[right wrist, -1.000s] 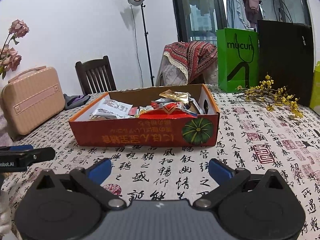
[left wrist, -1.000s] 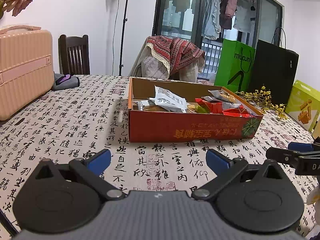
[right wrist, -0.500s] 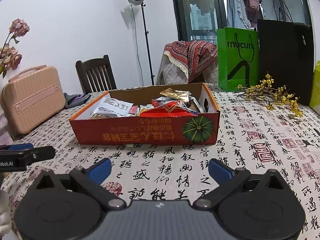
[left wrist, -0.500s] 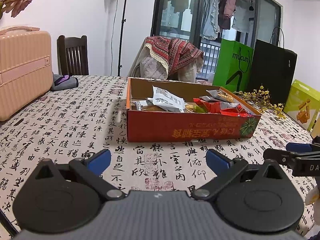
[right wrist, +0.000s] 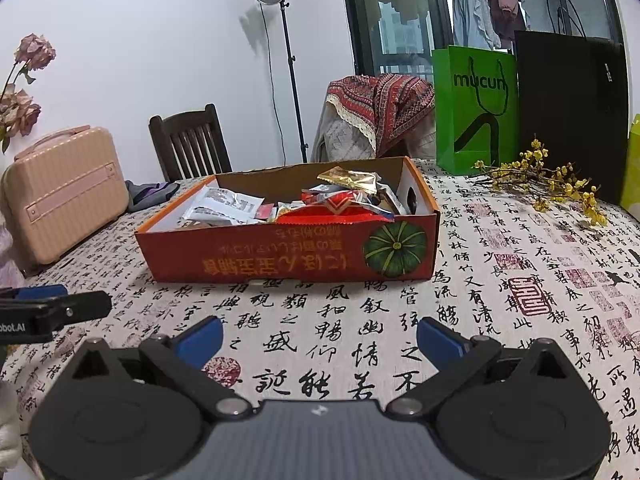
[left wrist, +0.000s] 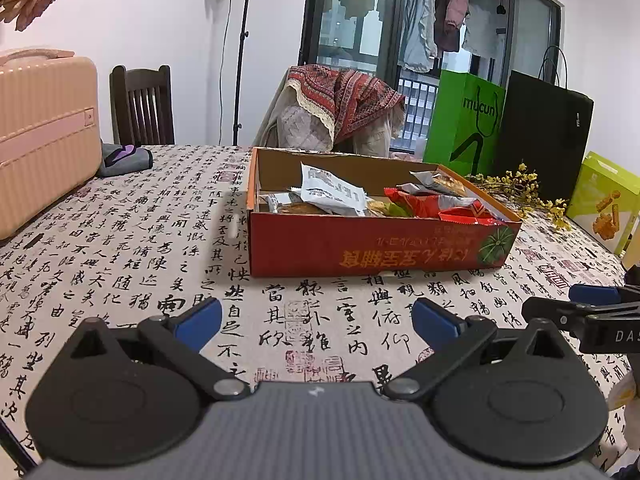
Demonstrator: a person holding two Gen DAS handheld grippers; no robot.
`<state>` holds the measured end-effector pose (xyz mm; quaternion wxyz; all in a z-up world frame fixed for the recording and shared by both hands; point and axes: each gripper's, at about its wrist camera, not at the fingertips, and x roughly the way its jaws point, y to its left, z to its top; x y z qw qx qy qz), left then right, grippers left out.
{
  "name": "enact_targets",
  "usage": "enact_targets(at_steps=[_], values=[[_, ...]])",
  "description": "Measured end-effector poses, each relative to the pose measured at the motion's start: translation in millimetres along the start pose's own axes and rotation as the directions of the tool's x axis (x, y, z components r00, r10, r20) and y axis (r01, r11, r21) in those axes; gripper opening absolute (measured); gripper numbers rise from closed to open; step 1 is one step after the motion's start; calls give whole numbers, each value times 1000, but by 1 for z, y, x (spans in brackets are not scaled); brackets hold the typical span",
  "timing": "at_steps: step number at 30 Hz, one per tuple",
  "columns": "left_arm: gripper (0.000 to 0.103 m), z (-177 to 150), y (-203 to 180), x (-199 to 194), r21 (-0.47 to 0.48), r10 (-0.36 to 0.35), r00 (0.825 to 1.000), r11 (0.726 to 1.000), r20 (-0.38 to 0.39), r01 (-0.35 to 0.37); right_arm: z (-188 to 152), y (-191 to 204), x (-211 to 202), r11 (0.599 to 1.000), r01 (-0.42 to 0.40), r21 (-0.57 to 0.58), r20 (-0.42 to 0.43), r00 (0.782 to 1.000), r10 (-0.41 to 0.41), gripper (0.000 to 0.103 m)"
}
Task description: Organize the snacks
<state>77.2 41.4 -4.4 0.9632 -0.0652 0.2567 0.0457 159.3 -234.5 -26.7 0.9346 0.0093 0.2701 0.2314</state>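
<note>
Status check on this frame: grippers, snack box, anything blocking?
Left hand-held gripper open, empty. Right hand-held gripper open, empty, both short of the red snack box. Packets piled inside, none lifted. Bare tablecloth between; nothing in the way.

My table wears a calligraphy-print cloth. On it sit the red snack box, a pink case (far left), folded grey fabric, yellow flower sprigs, and green and black bags.
</note>
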Motion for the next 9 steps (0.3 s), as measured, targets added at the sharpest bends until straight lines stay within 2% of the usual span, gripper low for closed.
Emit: enact_targets(at_steps=[9], values=[[103,0,3,-2,-18,3,1000,1000,7,-2,-2,-1,2,1000,-1,0,-10,1000,1,103]])
